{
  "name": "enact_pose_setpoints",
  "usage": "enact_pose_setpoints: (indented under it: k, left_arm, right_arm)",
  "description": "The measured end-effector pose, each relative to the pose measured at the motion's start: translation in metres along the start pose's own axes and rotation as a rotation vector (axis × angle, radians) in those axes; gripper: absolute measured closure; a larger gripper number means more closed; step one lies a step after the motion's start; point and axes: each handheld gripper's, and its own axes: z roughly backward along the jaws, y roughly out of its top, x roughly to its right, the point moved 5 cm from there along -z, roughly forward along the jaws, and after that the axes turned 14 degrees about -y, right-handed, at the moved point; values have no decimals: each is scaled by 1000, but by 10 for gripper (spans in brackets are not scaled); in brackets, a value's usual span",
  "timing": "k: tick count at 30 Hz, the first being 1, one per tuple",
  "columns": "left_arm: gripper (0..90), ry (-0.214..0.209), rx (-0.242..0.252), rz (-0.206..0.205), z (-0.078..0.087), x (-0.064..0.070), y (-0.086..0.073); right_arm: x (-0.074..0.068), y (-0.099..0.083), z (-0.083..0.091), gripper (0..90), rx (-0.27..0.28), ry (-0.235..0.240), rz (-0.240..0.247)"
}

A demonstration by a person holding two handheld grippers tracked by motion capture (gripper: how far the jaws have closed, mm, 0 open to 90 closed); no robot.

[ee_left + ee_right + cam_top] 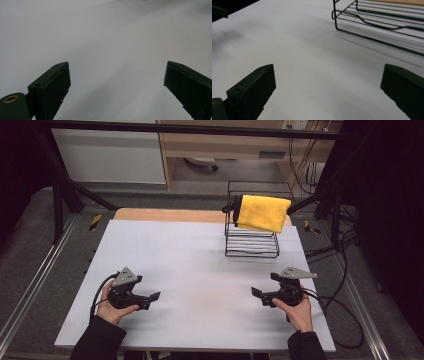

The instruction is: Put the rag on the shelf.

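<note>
A yellow cloth hangs over the top of a black wire rack at the back right of the white table. A hand holds my left gripper near the front left, jaws wide apart and pointing right, nothing between them; its own view has my left gripper over bare table. My right gripper sits near the front right, pointing left, open and empty. In its own view my right gripper faces bare table, with the rack at upper right.
A wooden strip runs along the table's far edge. Cables trail off the right side. Black frame bars stand at the back left and right. A cabinet and desk lie beyond.
</note>
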Motion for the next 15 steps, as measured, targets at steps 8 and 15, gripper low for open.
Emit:
enact_pose_setpoints:
  k: [8, 15]
  left_arm:
    - [73, 1, -4, 10, 5, -6, -20]
    - [71, 4, -18, 12, 4, -9, -30]
  right_arm:
    - [8, -29, 2, 6, -50, -6, -1]
    - [12, -46, 3, 6, -83, -5, -5]
